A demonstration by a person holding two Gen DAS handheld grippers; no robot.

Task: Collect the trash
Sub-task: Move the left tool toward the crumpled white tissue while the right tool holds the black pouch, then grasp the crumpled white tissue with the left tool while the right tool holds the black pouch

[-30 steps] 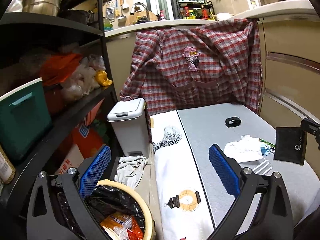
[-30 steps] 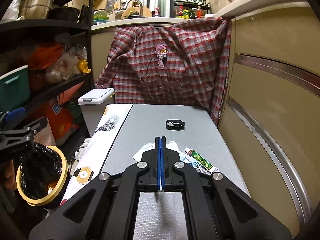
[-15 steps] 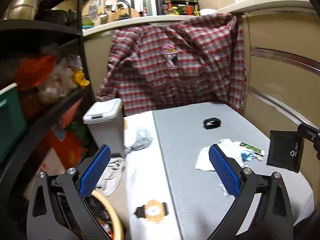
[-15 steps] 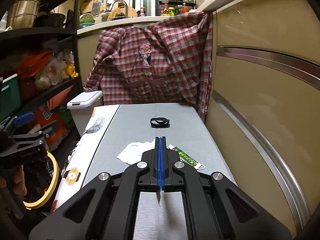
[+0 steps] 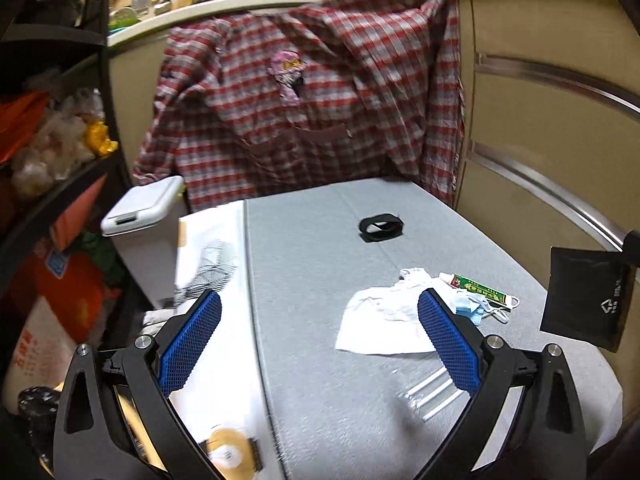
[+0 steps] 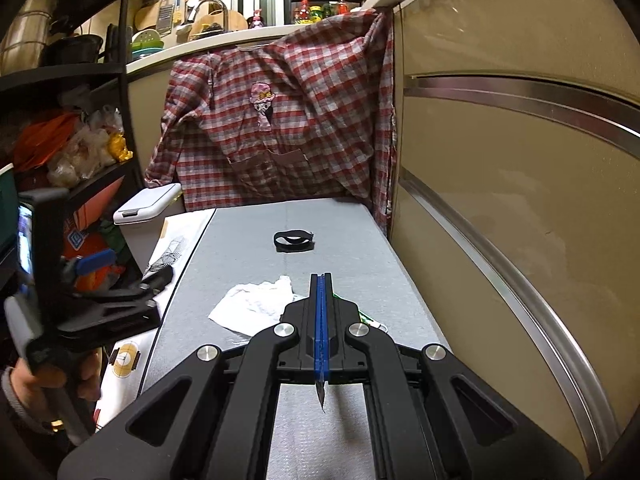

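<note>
Tissue (image 5: pixel 384 322), crumpled white, lies on grey surface (image 5: pixel 320 264); landmark for the rest; green tube (image 5: pixel 478 286) just right of tissue, touching its edge; blue-white mask scrap (image 5: pixel 474 308) beside tube; black band (image 5: pixel 381 229) well beyond tissue toward plaid shirt (image 5: pixel 304 112); two white straws (image 5: pixel 430 394) near side of tissue; left gripper (image 5: pixel 318 344) fingers spread wide, empty, right pad overlapping tissue in view; right gripper (image 6: pixel 322 320) fingers pressed together, pinching a thin dark flat piece (image 6: pixel 321 394), poised just right of tissue; white lidded bin (image 5: pixel 146 220) well left of tissue.
</note>
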